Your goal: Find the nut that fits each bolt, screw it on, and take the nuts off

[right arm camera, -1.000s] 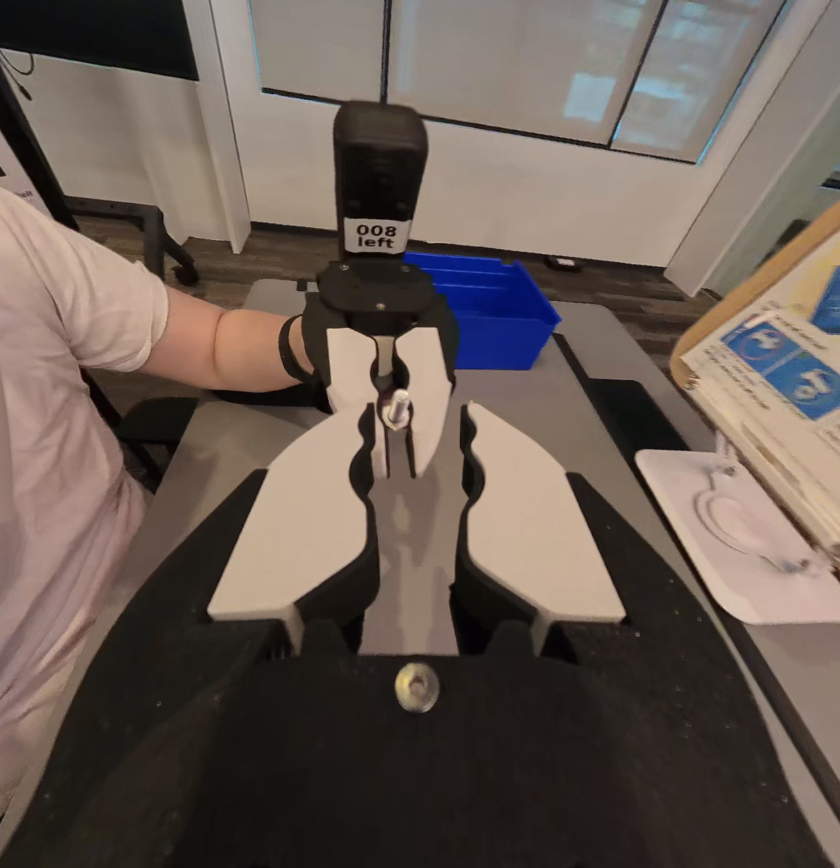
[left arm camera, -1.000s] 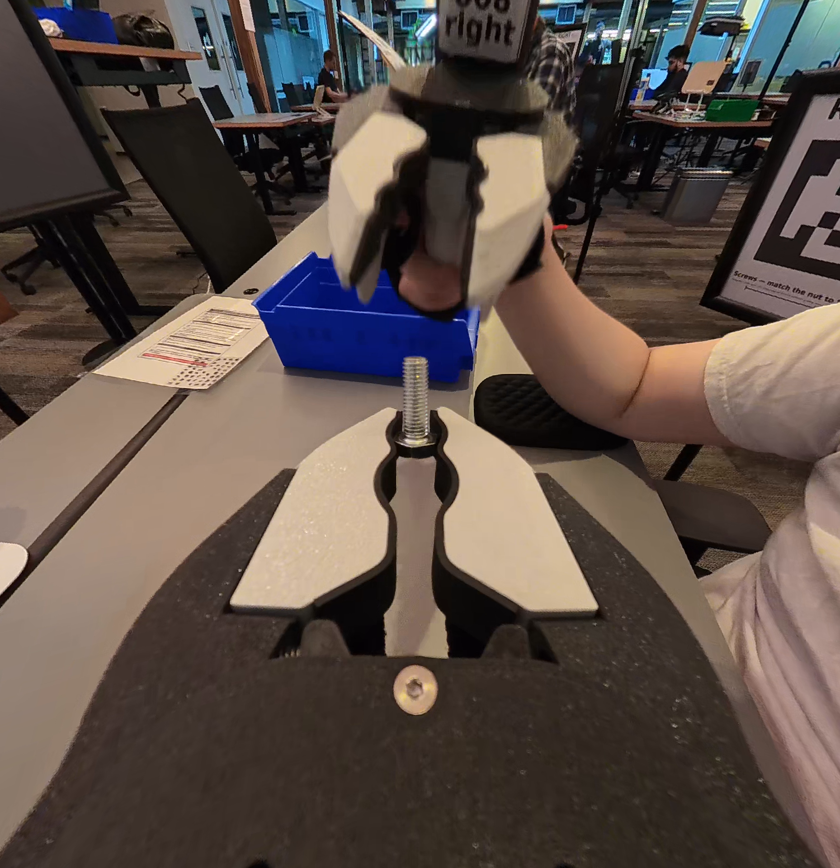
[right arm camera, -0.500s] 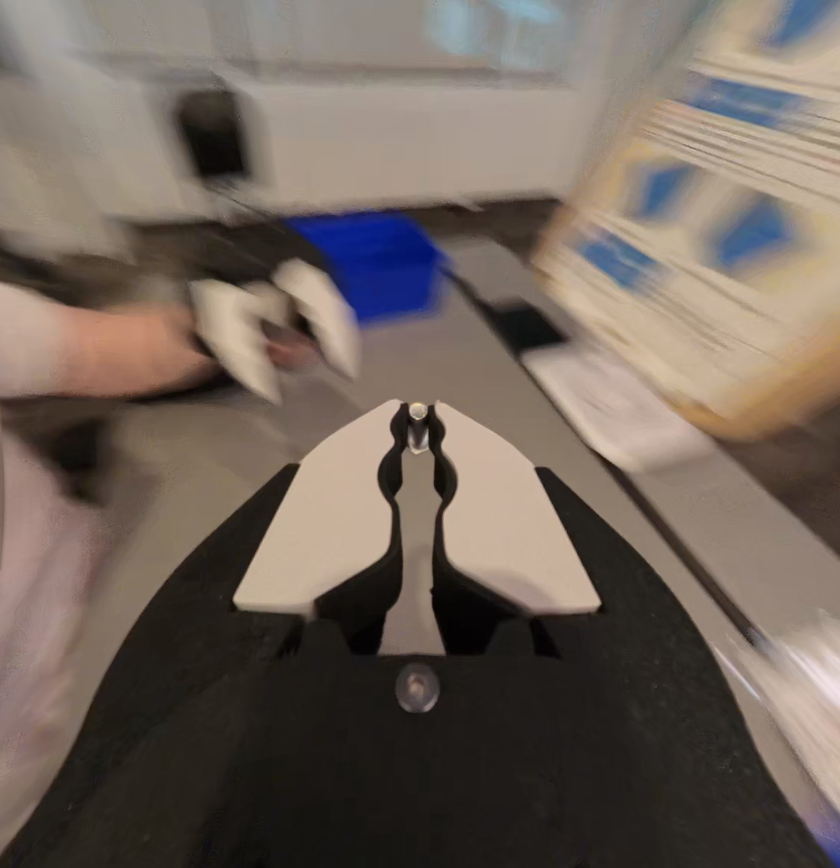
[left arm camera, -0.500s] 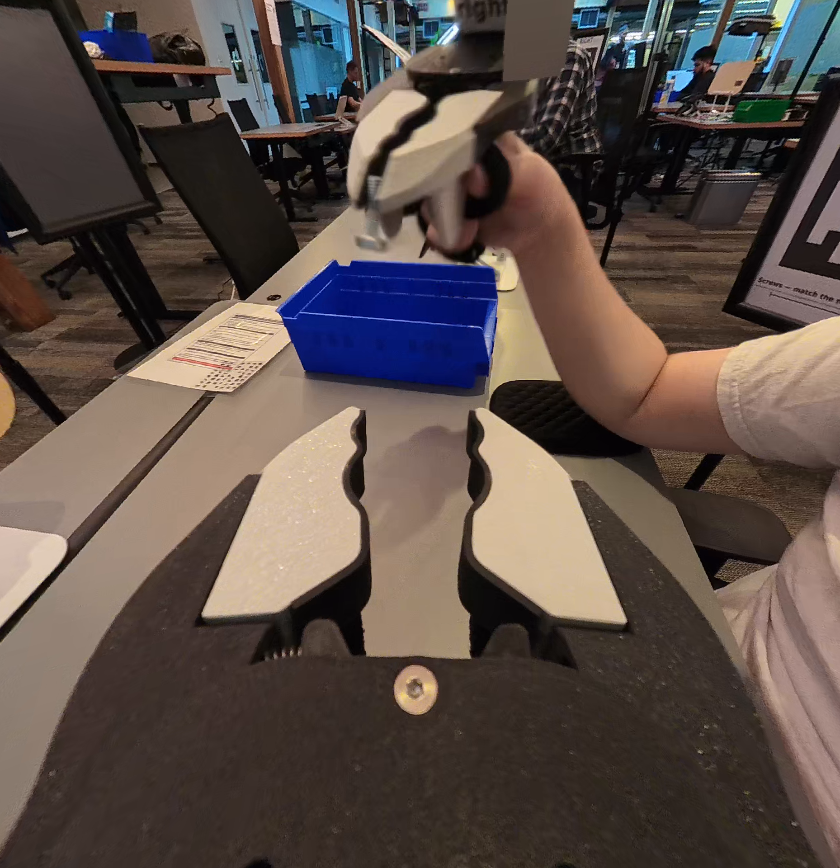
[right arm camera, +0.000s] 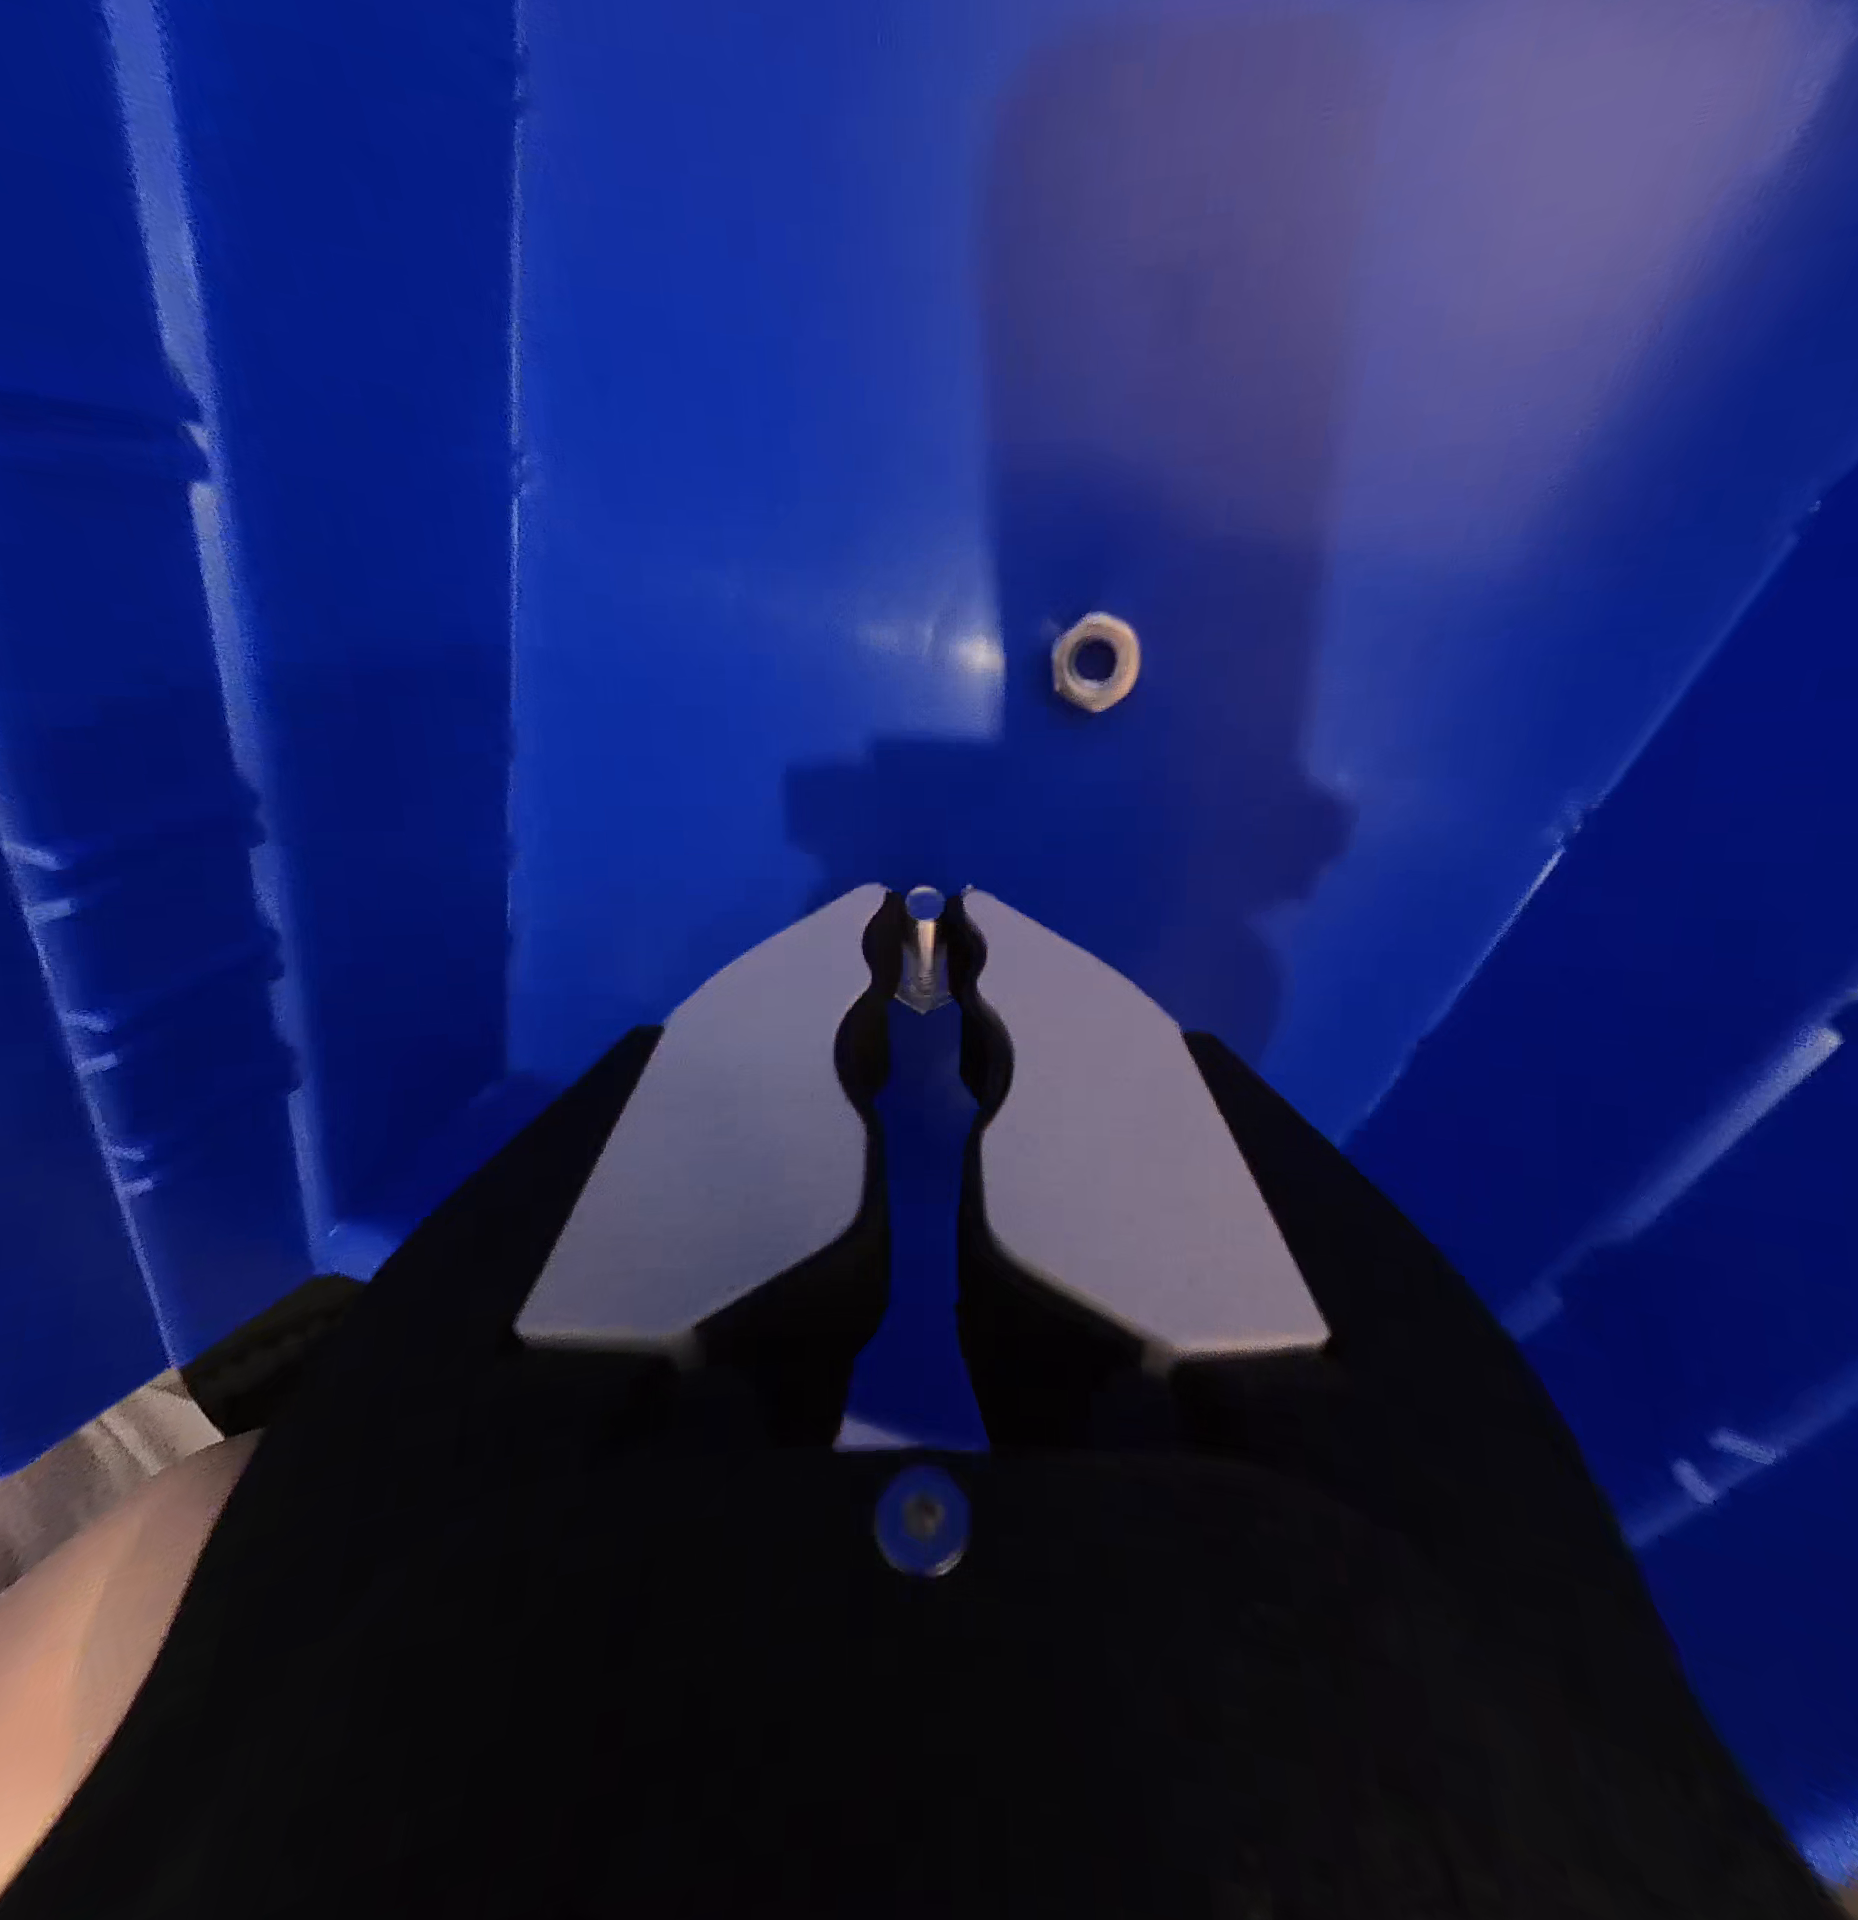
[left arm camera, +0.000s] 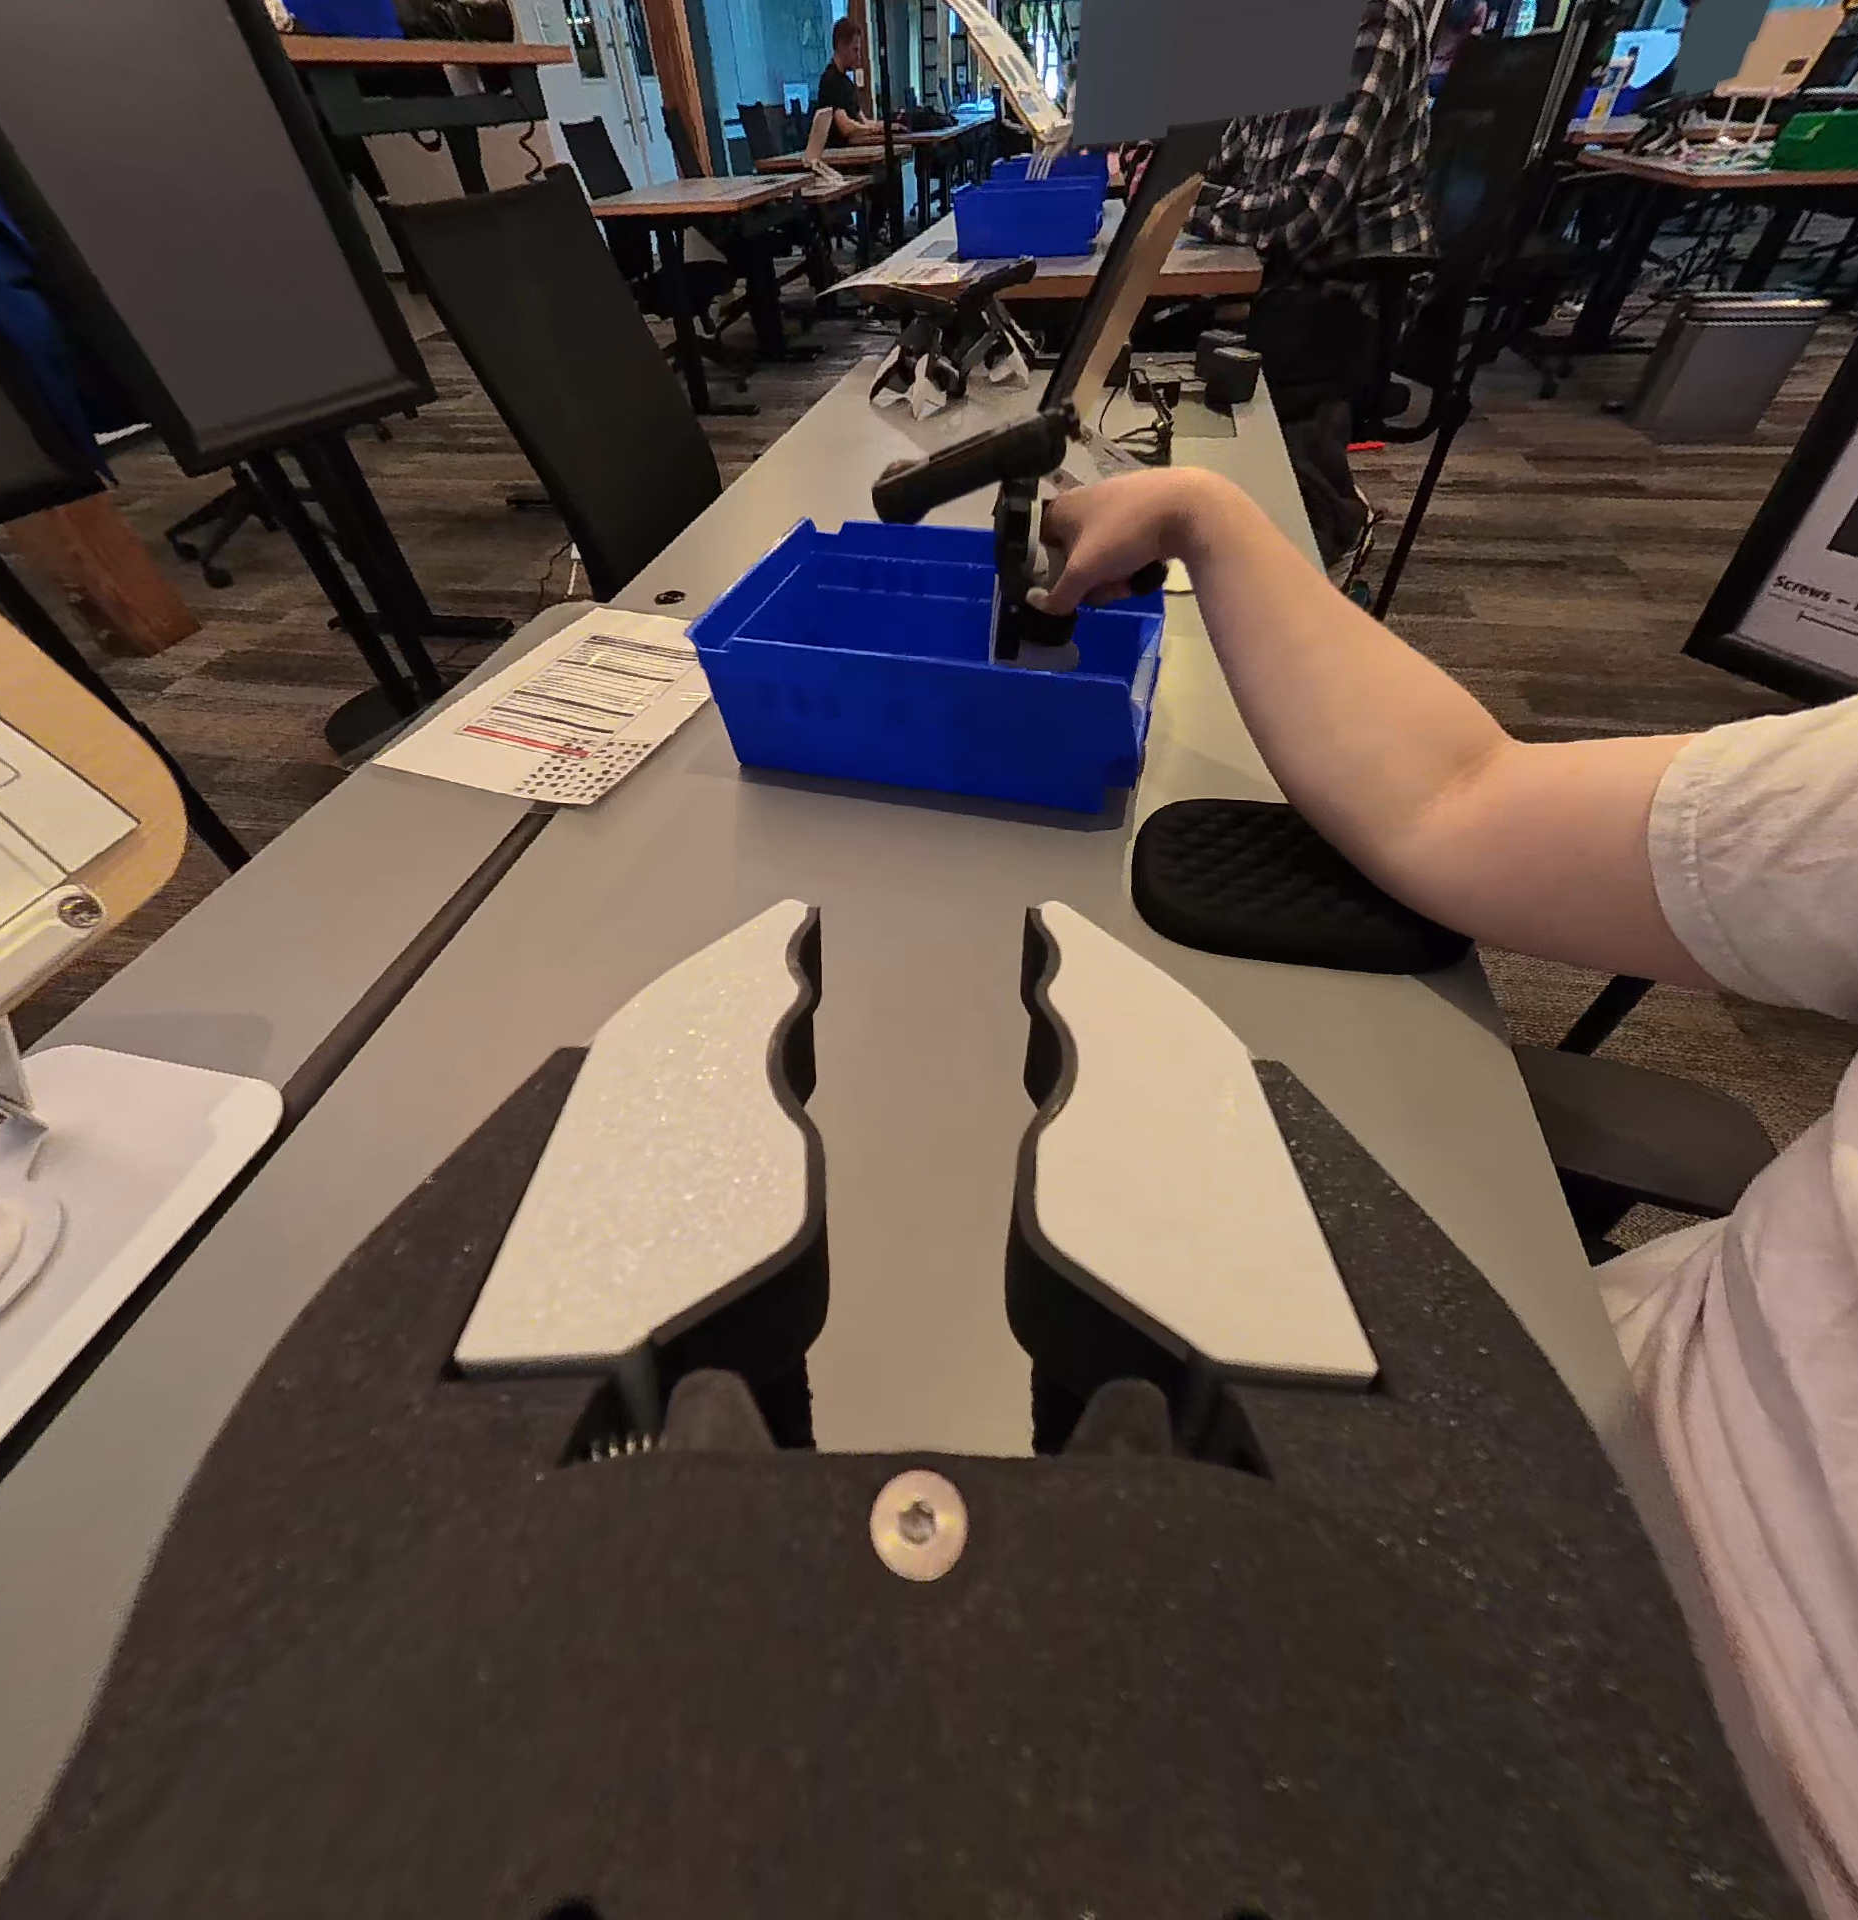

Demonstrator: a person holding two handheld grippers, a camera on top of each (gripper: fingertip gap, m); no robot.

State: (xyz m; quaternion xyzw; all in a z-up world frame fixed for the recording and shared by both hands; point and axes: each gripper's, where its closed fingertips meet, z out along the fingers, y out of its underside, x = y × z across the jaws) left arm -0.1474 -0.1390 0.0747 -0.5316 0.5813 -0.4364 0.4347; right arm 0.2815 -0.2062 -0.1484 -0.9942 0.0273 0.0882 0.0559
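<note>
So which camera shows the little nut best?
The right wrist view: the nut lies in plain sight on the floor of the blue bin, just past the bolt. The left wrist view shows only the bin's outside; the nut is hidden.

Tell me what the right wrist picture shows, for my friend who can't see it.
The right tongs are shut on a small metal bolt, pointing down into a blue bin. A single metal nut lies on the bin floor just beyond the bolt.
</note>
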